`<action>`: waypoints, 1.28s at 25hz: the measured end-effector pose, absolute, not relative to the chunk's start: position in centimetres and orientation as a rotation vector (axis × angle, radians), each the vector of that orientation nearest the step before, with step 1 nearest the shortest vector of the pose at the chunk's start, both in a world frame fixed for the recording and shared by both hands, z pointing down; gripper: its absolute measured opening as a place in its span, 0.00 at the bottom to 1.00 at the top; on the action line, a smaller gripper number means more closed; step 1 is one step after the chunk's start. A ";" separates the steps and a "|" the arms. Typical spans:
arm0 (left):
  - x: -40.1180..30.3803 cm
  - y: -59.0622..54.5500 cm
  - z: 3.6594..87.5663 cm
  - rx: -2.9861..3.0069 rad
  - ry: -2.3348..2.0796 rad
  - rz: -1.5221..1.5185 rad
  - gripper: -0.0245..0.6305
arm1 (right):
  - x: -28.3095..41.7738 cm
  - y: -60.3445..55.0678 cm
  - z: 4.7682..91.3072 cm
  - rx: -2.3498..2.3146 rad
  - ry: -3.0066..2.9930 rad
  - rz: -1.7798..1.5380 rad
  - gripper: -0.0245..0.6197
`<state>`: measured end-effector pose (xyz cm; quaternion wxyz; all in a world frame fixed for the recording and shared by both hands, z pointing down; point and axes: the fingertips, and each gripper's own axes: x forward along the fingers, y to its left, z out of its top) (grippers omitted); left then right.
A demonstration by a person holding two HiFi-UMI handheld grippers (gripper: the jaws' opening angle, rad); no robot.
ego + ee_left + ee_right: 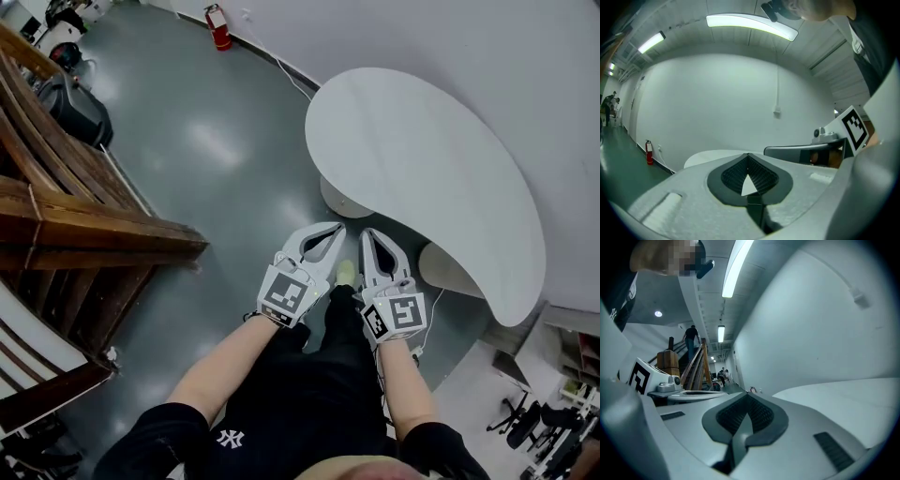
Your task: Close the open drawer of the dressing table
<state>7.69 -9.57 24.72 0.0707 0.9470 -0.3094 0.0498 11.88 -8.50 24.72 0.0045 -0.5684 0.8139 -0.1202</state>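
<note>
A grey floor [216,141] fills most of the head view. The white, kidney-shaped dressing table [422,141] stands at right. Rounded white fronts [343,199] show under its top, though whether a drawer is open can't be told from here. Near its edge, the left gripper [338,226] and right gripper [367,232] sit side by side, both clenched on nothing. The black shorts [309,394] bear a white "NY" logo [228,437].

text: NY monogram [228,437] | on: person's black shirt [178,433] | else: none legible
</note>
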 end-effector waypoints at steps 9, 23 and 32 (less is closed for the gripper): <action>6.7 -7.0 17.5 2.868 -0.936 0.098 0.05 | 10.7 -6.7 18.0 -1.750 2.584 -0.299 0.06; 6.0 -6.7 14.0 2.879 -1.005 0.041 0.05 | 10.8 -6.5 13.9 -1.728 2.589 -0.195 0.06; 5.6 -7.2 14.7 2.856 -1.031 0.041 0.05 | 10.8 -7.2 13.9 -1.732 2.592 -0.178 0.06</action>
